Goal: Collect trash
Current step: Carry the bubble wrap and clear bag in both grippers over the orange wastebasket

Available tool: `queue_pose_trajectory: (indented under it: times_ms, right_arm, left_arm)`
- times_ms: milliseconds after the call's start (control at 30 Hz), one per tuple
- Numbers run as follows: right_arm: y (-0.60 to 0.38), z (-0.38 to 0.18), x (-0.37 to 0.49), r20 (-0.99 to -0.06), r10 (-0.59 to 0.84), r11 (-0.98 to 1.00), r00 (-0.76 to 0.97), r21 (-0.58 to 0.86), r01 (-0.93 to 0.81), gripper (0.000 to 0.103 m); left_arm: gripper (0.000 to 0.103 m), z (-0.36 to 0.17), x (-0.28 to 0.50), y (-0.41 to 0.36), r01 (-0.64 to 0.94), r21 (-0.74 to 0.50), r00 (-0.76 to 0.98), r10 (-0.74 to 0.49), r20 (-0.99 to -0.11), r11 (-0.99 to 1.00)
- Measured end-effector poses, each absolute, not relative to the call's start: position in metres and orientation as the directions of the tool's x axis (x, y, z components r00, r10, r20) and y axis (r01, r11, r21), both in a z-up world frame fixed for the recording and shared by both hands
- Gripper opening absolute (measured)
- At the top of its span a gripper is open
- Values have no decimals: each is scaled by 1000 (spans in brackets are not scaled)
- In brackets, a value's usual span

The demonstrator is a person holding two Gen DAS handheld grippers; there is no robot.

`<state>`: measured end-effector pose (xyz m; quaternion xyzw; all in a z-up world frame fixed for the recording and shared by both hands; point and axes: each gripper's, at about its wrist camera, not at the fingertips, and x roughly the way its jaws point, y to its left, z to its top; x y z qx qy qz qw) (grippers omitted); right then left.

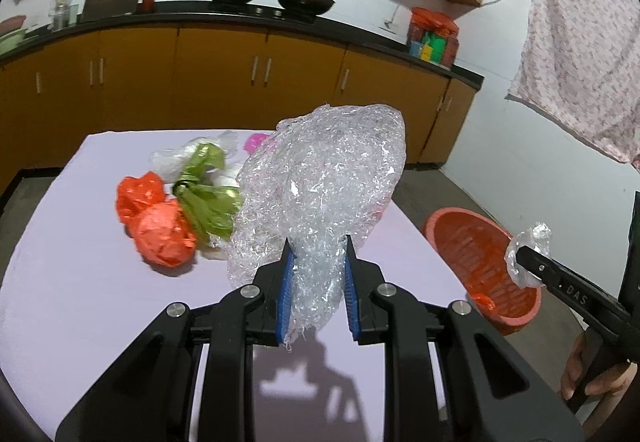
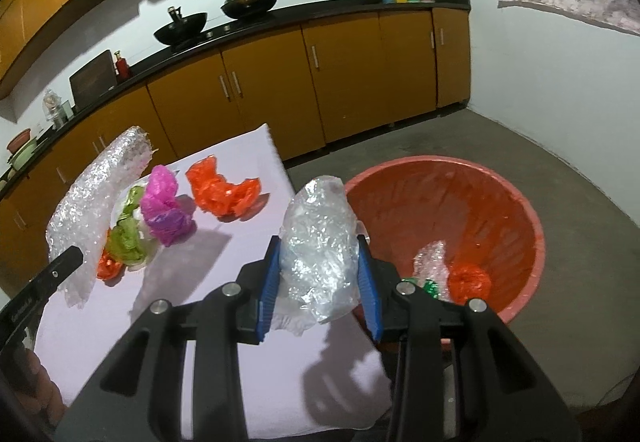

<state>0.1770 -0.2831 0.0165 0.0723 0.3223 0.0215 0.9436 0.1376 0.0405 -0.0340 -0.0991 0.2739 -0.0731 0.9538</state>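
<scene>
Left tongs (image 1: 316, 262): blue pads narrow, clamped on the lower end of a sheet of bubble wrap (image 1: 320, 182). The sheet stands up and forward from the jaws, held above the table (image 1: 80, 282).

Ahead and left of the left tongs, on the table: two orange bags (image 1: 156, 226), touching each other. Just right of these, a green bag (image 1: 204, 194), lying against a clear bag (image 1: 176, 156) behind it. A pink bag (image 1: 255, 142) shows only partly, behind the bubble wrap's upper edge.

In the right wrist view the pink bag lies just right of the green one, with a further orange bag (image 2: 222, 190) near the table's far edge, apart from the rest of the pile.

Right tongs (image 2: 320, 274): pads narrow, closed on a crumpled clear plastic bag (image 2: 320, 242), which bulges above and below the jaws. These tongs sit over the table's right edge.

Right of and below the right tongs, on the floor: an orange basket (image 2: 520, 202), beside the table. Inside it lie a bit of bubble wrap (image 2: 430, 258), a green scrap (image 2: 430, 288) and an orange bag (image 2: 470, 280), bunched together at the bottom.

A hand (image 1: 596, 382) grips the right tongs' handle in the left wrist view.
</scene>
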Motion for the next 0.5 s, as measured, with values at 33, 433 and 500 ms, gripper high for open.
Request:
queue_pose_trajectory:
  times_ms: [33, 433, 500]
  right_arm:
    - [-287, 16, 176, -605, 83, 988, 792, 151, 12, 36]
    - [-315, 14, 173, -605, 43, 987, 795, 150, 60, 36]
    - [-320, 13, 173, -605, 38, 986, 795, 152, 68, 36]
  left_arm:
    - [22, -35, 138, 36, 93, -229, 837, -201, -510, 969]
    - [22, -39, 146, -5, 165, -229, 805, -266, -531, 959]
    - [22, -40, 148, -12, 177, -228, 799, -275, -534, 957]
